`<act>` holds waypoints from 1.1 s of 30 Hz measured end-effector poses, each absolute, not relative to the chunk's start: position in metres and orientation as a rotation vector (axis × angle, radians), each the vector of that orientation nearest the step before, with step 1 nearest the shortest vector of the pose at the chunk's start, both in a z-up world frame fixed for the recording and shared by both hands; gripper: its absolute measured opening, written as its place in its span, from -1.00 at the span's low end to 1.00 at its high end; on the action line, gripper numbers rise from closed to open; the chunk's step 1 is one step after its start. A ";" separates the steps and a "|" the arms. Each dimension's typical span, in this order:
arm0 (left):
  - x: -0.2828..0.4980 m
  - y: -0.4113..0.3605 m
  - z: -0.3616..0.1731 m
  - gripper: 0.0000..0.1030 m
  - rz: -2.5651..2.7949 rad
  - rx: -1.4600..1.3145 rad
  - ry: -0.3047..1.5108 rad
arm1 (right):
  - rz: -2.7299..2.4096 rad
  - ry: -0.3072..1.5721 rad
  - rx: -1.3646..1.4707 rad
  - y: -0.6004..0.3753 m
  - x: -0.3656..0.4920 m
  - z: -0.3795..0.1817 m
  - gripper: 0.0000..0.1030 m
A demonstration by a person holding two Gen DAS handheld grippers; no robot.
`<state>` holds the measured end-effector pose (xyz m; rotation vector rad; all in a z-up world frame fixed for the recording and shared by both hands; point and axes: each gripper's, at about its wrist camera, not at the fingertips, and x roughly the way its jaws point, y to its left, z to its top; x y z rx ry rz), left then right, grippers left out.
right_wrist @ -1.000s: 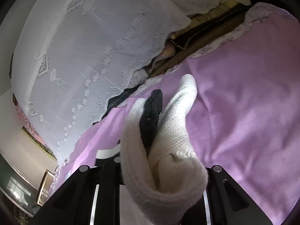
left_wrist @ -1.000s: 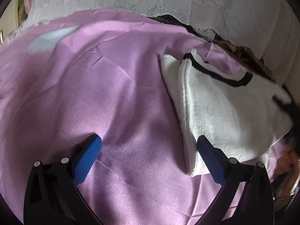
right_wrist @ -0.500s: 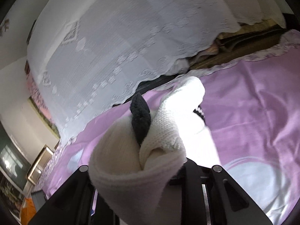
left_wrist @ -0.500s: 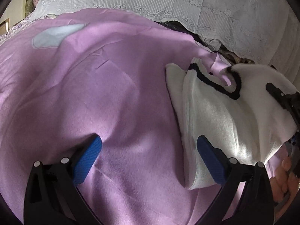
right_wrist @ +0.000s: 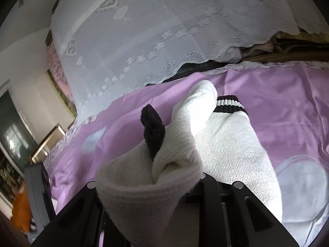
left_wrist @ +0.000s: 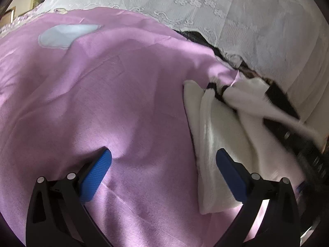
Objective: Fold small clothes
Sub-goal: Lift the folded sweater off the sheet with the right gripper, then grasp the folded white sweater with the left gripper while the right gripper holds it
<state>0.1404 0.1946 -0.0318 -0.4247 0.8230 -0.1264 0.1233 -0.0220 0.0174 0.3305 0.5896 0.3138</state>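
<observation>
Left gripper [left_wrist: 163,169]: its 2 blue pads [left_wrist: 95,178] spread wide, empty, over the pink sheet [left_wrist: 102,103]; the right pad lies against the near edge of the white knit garment [left_wrist: 222,131], which extends ahead. Right gripper [right_wrist: 164,177]: fingers pinch a bunched fold of the garment, its black trim [right_wrist: 153,131] sticking up ahead.

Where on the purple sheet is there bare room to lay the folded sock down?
Bare purple sheet runs from the white sock across to the pale blue patch. It is crowded at the sock, where the right gripper carries its bunched end.
</observation>
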 end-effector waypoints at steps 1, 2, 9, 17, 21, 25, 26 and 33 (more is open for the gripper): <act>0.139 0.199 -0.032 0.92 -0.128 -0.445 0.816 | 0.321 0.592 0.305 -0.016 0.121 0.017 -0.55; 0.138 0.203 -0.031 0.92 -0.128 -0.464 0.810 | 0.325 0.594 0.285 -0.013 0.120 0.016 -0.55; 0.139 0.212 -0.029 0.92 -0.117 -0.493 0.794 | 0.340 0.653 0.138 0.012 0.112 0.002 -0.55; 0.142 0.212 -0.028 0.92 -0.125 -0.475 0.803 | 0.390 0.706 -0.230 0.061 0.088 -0.011 0.50; 0.143 0.214 -0.027 0.92 -0.137 -0.474 0.813 | 0.455 0.680 -0.352 0.067 0.061 -0.010 0.62; 0.144 0.216 -0.026 0.92 -0.151 -0.478 0.812 | 0.572 0.609 -0.358 0.045 0.036 0.009 0.62; 0.144 0.216 -0.026 0.92 -0.152 -0.476 0.810 | 0.581 0.583 -0.354 0.037 0.033 0.015 0.63; 0.137 0.213 -0.012 0.92 -0.144 -0.437 0.749 | 0.386 0.487 -0.023 -0.042 0.061 0.041 0.62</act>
